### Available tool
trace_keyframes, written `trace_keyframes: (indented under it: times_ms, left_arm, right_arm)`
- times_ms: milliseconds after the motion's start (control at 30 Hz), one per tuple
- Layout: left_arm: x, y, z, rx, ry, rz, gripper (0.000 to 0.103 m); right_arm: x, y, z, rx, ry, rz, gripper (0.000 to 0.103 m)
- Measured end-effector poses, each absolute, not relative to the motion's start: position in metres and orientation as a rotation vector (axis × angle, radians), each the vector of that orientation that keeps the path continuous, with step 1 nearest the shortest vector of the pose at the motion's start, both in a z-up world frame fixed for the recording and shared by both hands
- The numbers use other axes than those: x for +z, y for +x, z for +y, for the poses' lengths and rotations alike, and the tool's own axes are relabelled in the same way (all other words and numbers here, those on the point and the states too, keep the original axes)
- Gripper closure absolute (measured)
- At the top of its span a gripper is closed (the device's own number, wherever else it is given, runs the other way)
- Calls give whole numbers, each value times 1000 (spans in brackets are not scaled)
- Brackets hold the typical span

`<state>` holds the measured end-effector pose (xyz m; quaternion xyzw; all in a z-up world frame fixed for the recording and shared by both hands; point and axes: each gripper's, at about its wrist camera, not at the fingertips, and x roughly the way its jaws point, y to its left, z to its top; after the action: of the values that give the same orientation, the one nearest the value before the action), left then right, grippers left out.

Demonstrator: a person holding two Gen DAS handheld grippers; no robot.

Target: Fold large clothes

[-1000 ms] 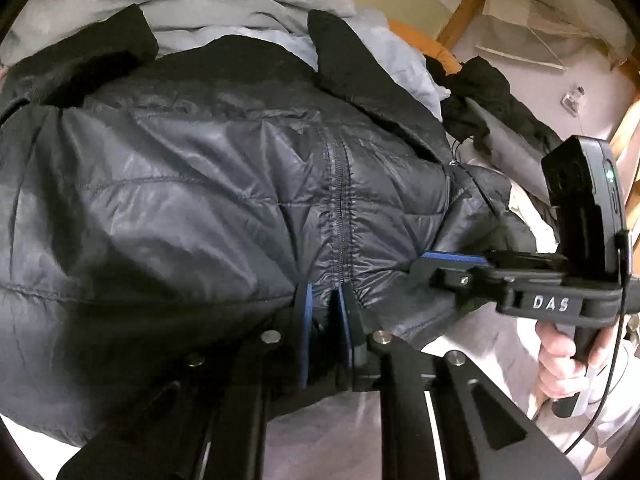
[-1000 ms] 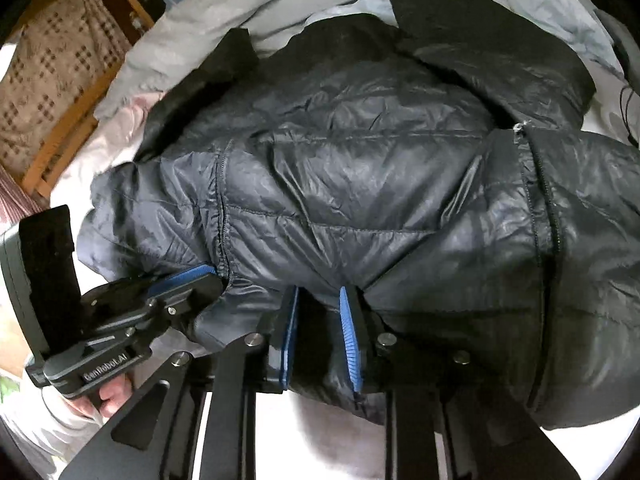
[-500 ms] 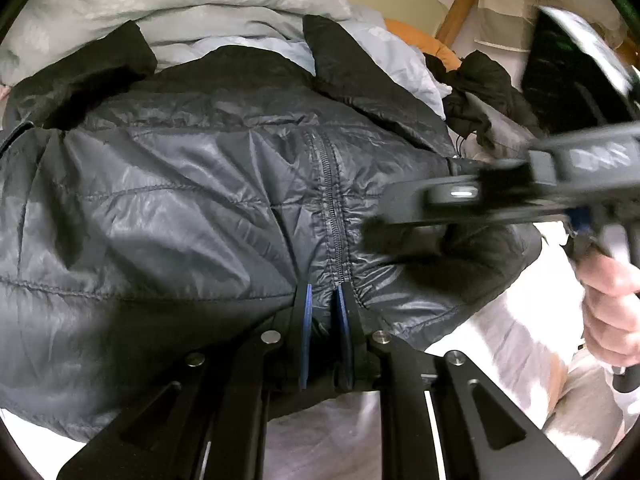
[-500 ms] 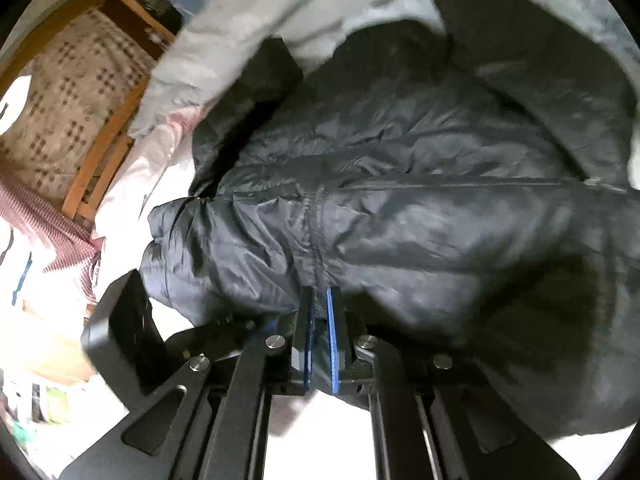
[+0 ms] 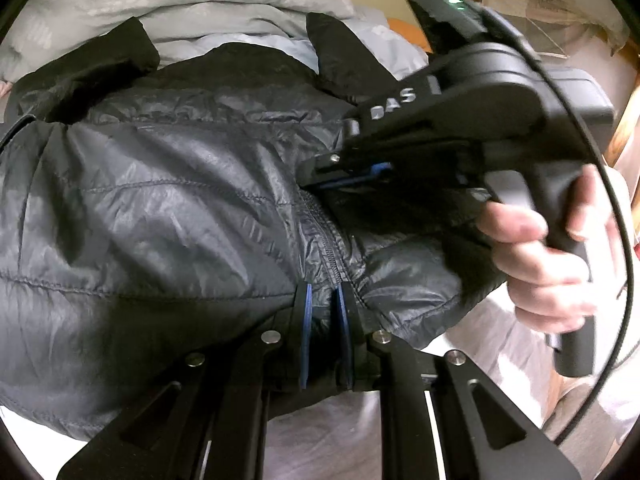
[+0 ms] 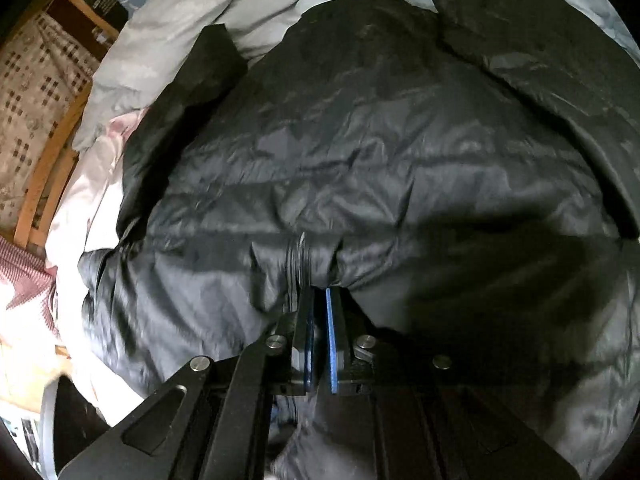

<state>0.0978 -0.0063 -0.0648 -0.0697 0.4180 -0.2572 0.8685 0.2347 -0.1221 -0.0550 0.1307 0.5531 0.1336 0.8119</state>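
Note:
A black quilted puffer jacket (image 5: 160,208) lies spread on the bed, its zipper (image 5: 324,232) running up from the hem. My left gripper (image 5: 324,308) is shut on the hem, its blue pads pinching the fabric at the zipper's lower end. In the left wrist view my right gripper (image 5: 320,172), held by a hand (image 5: 552,264), hovers over the jacket's middle with a dark fold of fabric hanging from it. In its own view the right gripper (image 6: 318,300) is shut on a bunched fold of the jacket (image 6: 360,152). The jacket's right side is hidden under that fold.
A grey duvet (image 5: 180,4) is piled behind the collar. White sheet (image 5: 320,436) shows below the hem. A wooden frame (image 6: 44,184) with patterned fabric (image 6: 36,92) stands to the left, with a pink-and-white cloth (image 6: 24,280) below it.
The right gripper closed on the jacket's side edge and carried it across over the jacket's middle, lifting a fold with it. The left gripper kept its hold and stayed put.

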Motion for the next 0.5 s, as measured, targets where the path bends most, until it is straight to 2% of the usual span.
trace_keyframes:
  times_ms: [233, 367, 467, 500]
  left_arm:
    - [-63, 97, -6, -541, -150, 869, 89]
    - [-30, 70, 3, -463, -107, 700, 88]
    - [9, 53, 15, -476, -87, 588, 77]
    - [21, 47, 23, -458, -90, 554, 70]
  right_arm:
    - [-45, 218, -125, 233, 196, 1120, 96]
    - [-4, 167, -152, 225, 228, 951, 96]
    - [23, 114, -189, 225, 208, 849, 94]
    - [28, 102, -199, 205, 189, 829, 93]
